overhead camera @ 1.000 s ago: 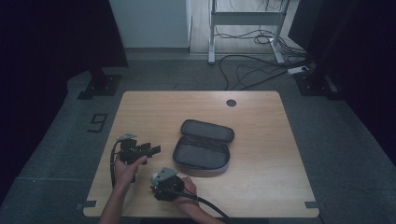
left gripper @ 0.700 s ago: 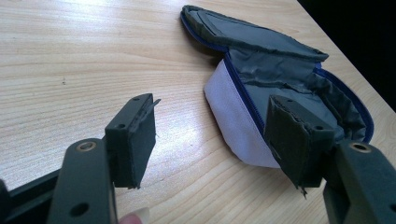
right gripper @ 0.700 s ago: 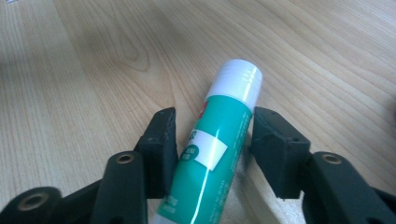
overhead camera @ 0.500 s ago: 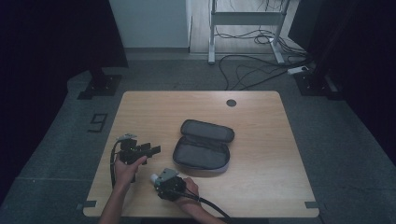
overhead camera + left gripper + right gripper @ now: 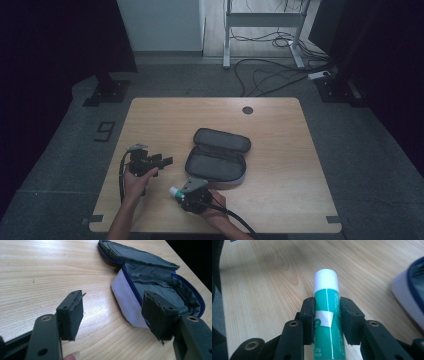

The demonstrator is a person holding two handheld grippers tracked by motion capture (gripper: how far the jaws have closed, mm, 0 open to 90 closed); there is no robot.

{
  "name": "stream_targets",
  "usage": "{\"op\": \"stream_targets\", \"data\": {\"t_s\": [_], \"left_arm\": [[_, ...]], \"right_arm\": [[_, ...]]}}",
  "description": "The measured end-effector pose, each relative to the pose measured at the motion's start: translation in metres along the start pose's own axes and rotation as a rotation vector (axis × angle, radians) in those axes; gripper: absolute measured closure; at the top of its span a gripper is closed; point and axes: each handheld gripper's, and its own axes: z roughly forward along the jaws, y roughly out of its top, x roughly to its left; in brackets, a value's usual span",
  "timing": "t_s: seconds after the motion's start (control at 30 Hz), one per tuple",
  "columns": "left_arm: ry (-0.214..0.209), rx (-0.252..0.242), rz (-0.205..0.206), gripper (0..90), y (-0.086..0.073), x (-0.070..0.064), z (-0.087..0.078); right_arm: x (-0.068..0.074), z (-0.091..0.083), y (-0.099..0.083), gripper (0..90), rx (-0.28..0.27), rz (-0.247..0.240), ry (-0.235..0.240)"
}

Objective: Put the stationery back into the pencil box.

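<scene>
Wooden counter (image 5: 280, 150) is carrying an unzipped pencil case (image 5: 216, 165); my right gripper (image 5: 327, 312) is pinching a glue stick (image 5: 326, 312), seemingly just beside it, while my left gripper's (image 5: 115, 312) fingers are gaping.

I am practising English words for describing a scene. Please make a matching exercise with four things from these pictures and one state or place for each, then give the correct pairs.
Things:
1. glue stick
2. pencil case
3. left gripper
4. right gripper

States:
a. lies unzipped and open on the table
b. jaws wide apart, nothing between them
c. green body, white cap, clamped between two jaws
d. jaws closed around a tube

Pairs: 1-c, 2-a, 3-b, 4-d
</scene>
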Motion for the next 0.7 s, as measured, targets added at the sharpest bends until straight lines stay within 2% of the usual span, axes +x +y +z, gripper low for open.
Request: {"op": "stream_targets", "data": {"t_s": [0.23, 0.33, 0.7], "left_arm": [[0.002, 0.015, 0.014, 34.3, -0.001, -0.003, 0.003], [0.000, 0.006, 0.020, 34.4, 0.000, -0.005, 0.002], [0.000, 0.016, 0.017, 34.5, -0.001, -0.003, 0.005]], "right_arm": [[-0.007, -0.012, -0.003, 64.6, -0.022, 0.005, -0.030], [-0.009, -0.014, -0.002, 64.6, -0.031, 0.007, -0.036], [-0.018, -0.024, 0.002, 64.6, -0.070, 0.023, -0.063]]}}
